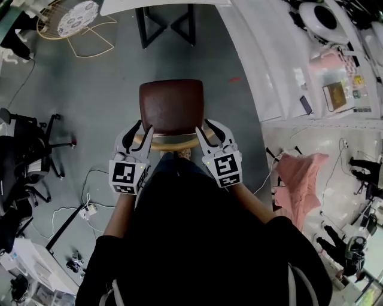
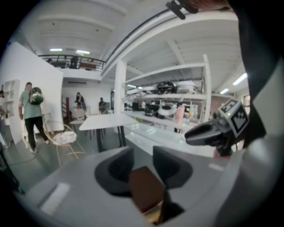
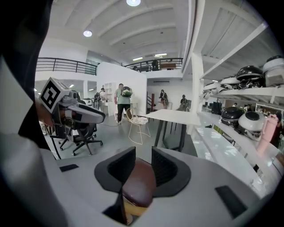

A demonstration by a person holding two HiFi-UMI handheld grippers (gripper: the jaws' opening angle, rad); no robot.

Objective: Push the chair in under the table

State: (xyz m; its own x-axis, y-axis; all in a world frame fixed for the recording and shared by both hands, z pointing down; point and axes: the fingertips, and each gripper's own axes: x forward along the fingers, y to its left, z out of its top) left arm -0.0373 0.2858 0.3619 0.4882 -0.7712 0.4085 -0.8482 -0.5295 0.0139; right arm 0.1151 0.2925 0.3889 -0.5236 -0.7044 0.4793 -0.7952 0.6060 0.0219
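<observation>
A chair with a brown padded seat [image 1: 171, 106] and a curved wooden backrest [image 1: 173, 142] stands on the grey floor right in front of me, its seat toward a white table [image 1: 161, 5] with black legs. My left gripper [image 1: 143, 127] is at the backrest's left end and my right gripper [image 1: 206, 127] is at its right end. Both are open, with their jaws apart over the backrest. The left gripper view shows the left gripper [image 2: 143, 157] with the seat [image 2: 146, 188] in the gap between its jaws. The right gripper [image 3: 143, 159] frames the seat [image 3: 138, 184] the same way.
A long white counter [image 1: 263, 66] with shelves runs along the right. A wire chair [image 1: 72, 21] stands at the far left, a black office chair [image 1: 24, 143] at the left, and cables [image 1: 84, 209] lie on the floor. A pink cloth [image 1: 299, 179] lies at the right. People stand far off.
</observation>
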